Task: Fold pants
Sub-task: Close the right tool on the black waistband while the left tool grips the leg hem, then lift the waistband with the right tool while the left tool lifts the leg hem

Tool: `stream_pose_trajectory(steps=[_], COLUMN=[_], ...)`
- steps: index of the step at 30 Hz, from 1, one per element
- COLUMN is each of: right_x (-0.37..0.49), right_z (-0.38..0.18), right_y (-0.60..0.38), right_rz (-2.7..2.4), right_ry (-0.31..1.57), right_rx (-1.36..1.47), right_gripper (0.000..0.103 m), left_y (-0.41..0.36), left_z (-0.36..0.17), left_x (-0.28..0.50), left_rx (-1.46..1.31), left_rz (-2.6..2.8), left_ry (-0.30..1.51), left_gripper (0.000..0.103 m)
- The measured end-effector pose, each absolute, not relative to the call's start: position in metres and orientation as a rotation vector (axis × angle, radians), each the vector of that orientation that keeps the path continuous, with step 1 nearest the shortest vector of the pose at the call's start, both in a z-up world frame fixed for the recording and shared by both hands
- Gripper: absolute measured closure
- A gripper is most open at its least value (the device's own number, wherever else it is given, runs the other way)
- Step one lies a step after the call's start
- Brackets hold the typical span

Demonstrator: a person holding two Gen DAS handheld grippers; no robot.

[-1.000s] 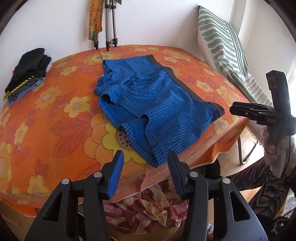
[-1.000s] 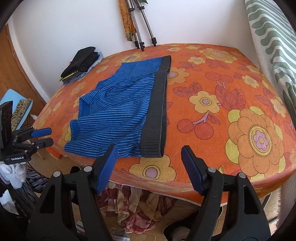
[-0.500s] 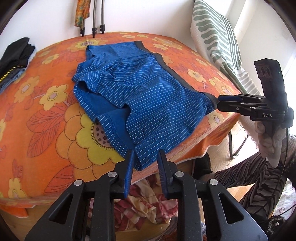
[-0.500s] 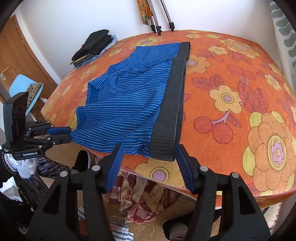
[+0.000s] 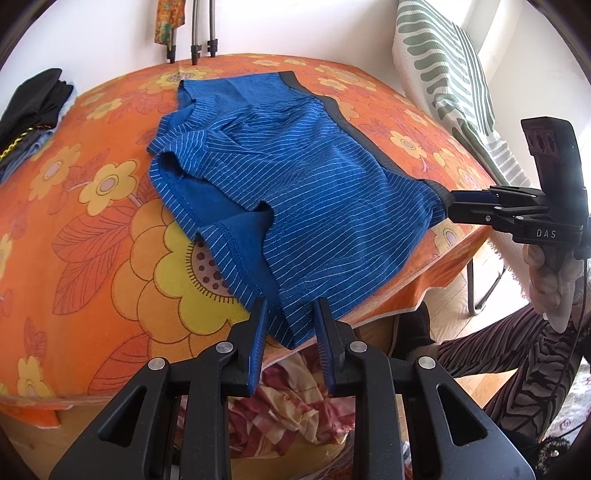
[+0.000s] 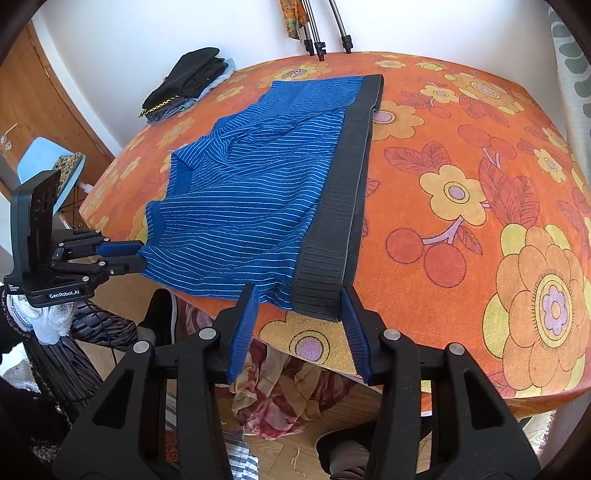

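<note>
Blue striped shorts (image 5: 295, 177) (image 6: 251, 206) with a dark grey waistband (image 6: 343, 206) lie flat on the orange flowered tablecloth (image 5: 92, 240), reaching its near edge. My left gripper (image 5: 290, 317) (image 6: 138, 256) is shut on the near corner of the leg hem, which bunches between its blue pads. My right gripper (image 6: 297, 302) (image 5: 448, 208) straddles the near end of the waistband. Its jaws are closing with the band and some blue cloth between them, and I see a small gap at the pads. A gloved hand (image 5: 546, 280) holds it.
A pile of dark clothes (image 5: 33, 107) (image 6: 188, 81) sits at the table's far left corner. Tripod legs (image 5: 201, 33) stand against the wall behind. A green striped cushion (image 5: 450, 81) leans at the right. Crumpled red-yellow cloth (image 5: 288, 398) lies below the table edge.
Both grippers came forward and down to the shorts' near edge. The left jaws narrowed onto the hem corner. The right jaws narrowed around the waistband end.
</note>
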State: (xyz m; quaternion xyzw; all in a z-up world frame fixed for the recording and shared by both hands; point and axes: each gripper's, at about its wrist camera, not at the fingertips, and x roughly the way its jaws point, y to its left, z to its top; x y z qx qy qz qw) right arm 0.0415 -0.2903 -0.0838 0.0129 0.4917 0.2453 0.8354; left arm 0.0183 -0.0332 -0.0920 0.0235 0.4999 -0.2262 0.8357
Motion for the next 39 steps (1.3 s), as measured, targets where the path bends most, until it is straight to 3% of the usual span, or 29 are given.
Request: stream_pose_trajectory(steps=[6,8,12,20,39], right_x=[0.040,0.041,0.041,0.038,0.035], right_z=[-0.082,-0.083,-0.086,-0.083,-0.080], right_y=[-0.289,-0.291,-0.293,-0.292,-0.316], right_rz=[0.520,0.516,0.510,0.516,0.497], right_ry=[1.029,1.032,1.044,1.025,1.017], right_rx=[0.016,0.021,0.031,0.019,0.123], right_gripper=[0.059,0.063,0.068,0.092,0.100], left_y=[-0.039,-0.039,-0.039,-0.039,-0.046], left_z=[-0.089,-0.087,-0.084,-0.077,-0.082], left_x=[0.020,0.019,0.016,0.008,-0.018], left_rx=[0.057,0.061,0.068,0.080,0.144], left_rz=[-0.488,-0.483,-0.484,-0.479,-0.543], left_ry=[1.036,1.018,0.995,0.944,0.945], left_gripper=[0.079,0.091,0.095,0.098,0.098])
